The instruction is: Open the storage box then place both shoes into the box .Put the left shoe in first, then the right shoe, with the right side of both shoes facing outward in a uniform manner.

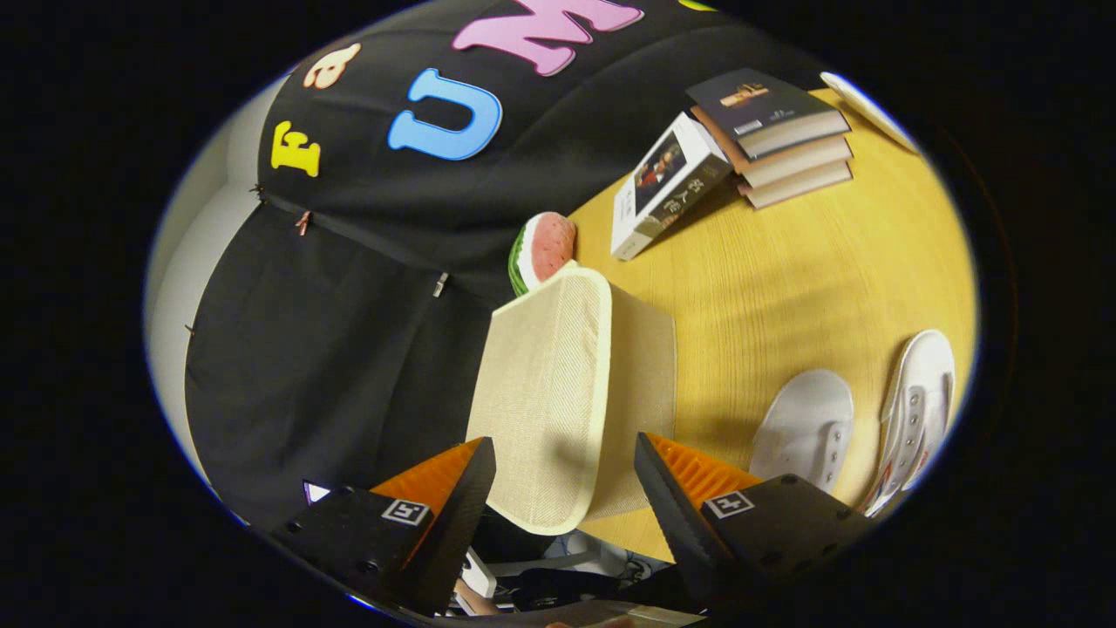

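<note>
**Claw spread around the box lid, shoes waiting on the table**

Gripper view: a yellow wooden table (802, 279) runs up against the booth's black cloth wall (349, 331). The whole scene appears rolled to one side. The gripper (565, 471) has its fingers spread wide, one on each side of the beige fabric storage box (645, 384); the box's pale-edged lid (549, 392) lies in the gap between them, and I cannot tell whether either finger touches it. From the box, a watermelon-slice toy (545, 249) sits right behind it at about 12 o'clock, against the cloth. At roughly 1 o'clock a single book (667, 187) leans on a stack of three books (776, 139), and a white plate (867, 109) rests on the table just past the stack. At about 4 o'clock from the box, well apart from it, two white shoes (806, 427) (915, 410) lie side by side just beyond the right-hand finger.
</note>
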Demonstrator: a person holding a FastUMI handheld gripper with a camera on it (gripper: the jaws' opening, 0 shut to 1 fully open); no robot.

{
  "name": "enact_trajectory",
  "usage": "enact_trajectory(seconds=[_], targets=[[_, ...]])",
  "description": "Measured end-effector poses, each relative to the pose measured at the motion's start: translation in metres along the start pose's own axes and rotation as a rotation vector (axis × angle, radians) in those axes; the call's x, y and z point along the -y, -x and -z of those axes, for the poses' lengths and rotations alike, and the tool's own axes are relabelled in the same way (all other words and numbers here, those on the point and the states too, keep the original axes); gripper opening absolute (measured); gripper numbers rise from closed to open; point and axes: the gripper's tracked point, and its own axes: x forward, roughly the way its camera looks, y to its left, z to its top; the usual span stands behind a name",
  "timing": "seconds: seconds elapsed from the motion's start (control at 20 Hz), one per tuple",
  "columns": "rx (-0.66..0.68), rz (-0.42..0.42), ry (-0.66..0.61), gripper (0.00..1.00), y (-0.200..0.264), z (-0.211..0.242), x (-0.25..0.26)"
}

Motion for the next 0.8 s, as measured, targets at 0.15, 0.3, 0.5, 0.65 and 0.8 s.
enact_trajectory(seconds=[0.15, 0.3, 0.5, 0.65, 0.8], targets=[[-0.058, -0.006, -0.036, 0.96, -0.023, 0.017, 0.004], [-0.121, -0.041, -0.085, 0.76, -0.036, 0.031, -0.003], [-0.078, -0.084, -0.125, 0.14, -0.030, 0.017, -0.015], [-0.062, -0.097, -0.026, 0.07, -0.013, 0.017, -0.037], [-0.019, -0.155, 0.037, 0.07, -0.006, 0.004, -0.077]])
